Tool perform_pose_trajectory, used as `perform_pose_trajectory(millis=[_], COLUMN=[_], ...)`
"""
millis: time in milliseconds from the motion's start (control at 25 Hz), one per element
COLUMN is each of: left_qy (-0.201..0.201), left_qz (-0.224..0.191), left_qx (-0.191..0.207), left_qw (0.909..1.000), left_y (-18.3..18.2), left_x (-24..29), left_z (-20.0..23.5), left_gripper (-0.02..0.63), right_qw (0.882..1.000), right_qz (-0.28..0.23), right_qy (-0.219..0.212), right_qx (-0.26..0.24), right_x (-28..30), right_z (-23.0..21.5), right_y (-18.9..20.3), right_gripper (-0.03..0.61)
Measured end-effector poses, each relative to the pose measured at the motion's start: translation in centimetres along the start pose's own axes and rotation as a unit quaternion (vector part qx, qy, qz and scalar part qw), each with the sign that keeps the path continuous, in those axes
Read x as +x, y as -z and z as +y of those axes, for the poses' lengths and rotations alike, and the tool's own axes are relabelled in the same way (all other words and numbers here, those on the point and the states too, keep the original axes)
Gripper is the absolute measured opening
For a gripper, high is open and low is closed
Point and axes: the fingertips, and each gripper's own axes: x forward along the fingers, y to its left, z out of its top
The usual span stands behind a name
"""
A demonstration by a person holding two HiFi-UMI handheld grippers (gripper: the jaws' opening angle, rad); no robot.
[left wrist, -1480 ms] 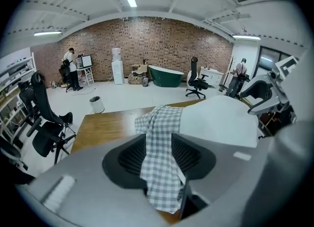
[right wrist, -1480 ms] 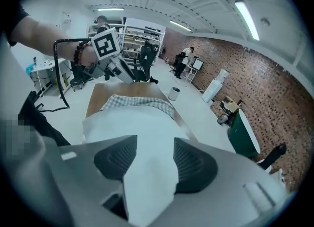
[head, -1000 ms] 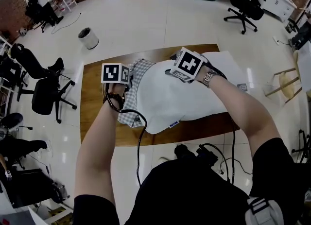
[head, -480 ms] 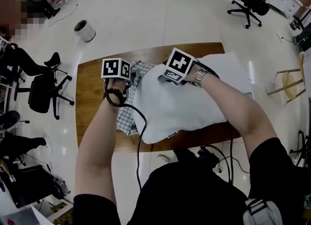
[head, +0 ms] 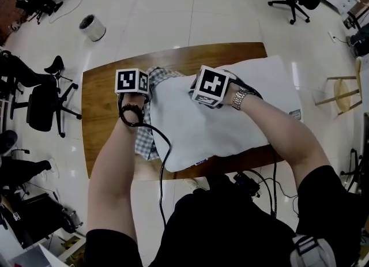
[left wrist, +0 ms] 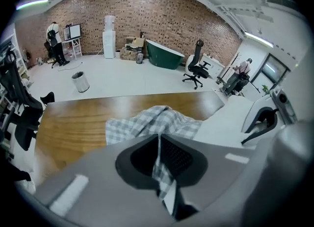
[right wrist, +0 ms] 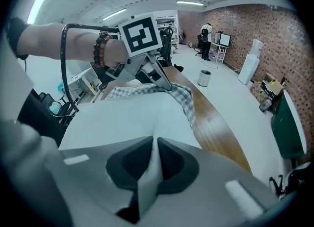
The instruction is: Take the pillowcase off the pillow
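We find the left gripper point(left wrist: 158, 147) just closed on a fold of the grey-and-white checked pillowcase point(left wrist: 147, 123), which lies bunched directly ahead of its jaws. The right gripper point(right wrist: 154, 155), likewise just closed, pinches a ridge of the white pillow point(right wrist: 132, 115). Both items rest on a brown wooden table point(left wrist: 68, 128) extending beyond the left gripper. Past it we note a pale glossy floor point(left wrist: 127, 79), a white bin point(left wrist: 78, 81), an office chair point(left wrist: 196, 66) and a brick wall point(left wrist: 147, 20).
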Motion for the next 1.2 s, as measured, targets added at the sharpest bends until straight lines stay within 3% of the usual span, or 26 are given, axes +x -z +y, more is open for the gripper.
perform_pose_trajectory(millis=[240, 920, 1040, 1200], left_qy=[-0.033, -0.105, -0.117, -0.124], left_qz=[-0.016, -0.032, -0.041, -0.06], left_qx=[-0.005, -0.017, -0.022, -0.01], left_qw=[0.9993, 0.9938, 0.9921, 0.9904], left_y=[-0.5, 2.8, 3.4, 4.5], left_x=[-1.5, -6.1, -7.1, -8.5], left_z=[2.9, 8.6, 9.2, 8.9], left_gripper=[0.014, 0.014, 0.022, 0.133], right_qw=[1.0, 0.998, 0.996, 0.993], right_qz=[-0.016, -0.012, -0.029, -0.066], right_qy=[-0.004, 0.062, 0.077, 0.097], right_qx=[-0.003, 0.018, 0.02, 0.03], right_x=[-2.6, -7.2, -7.4, -8.2], right_z=[0.6, -1.6, -1.5, -0.3], right_y=[1.9, 8.0, 7.8, 6.4], right_gripper=[0.015, 0.023, 0.063, 0.161])
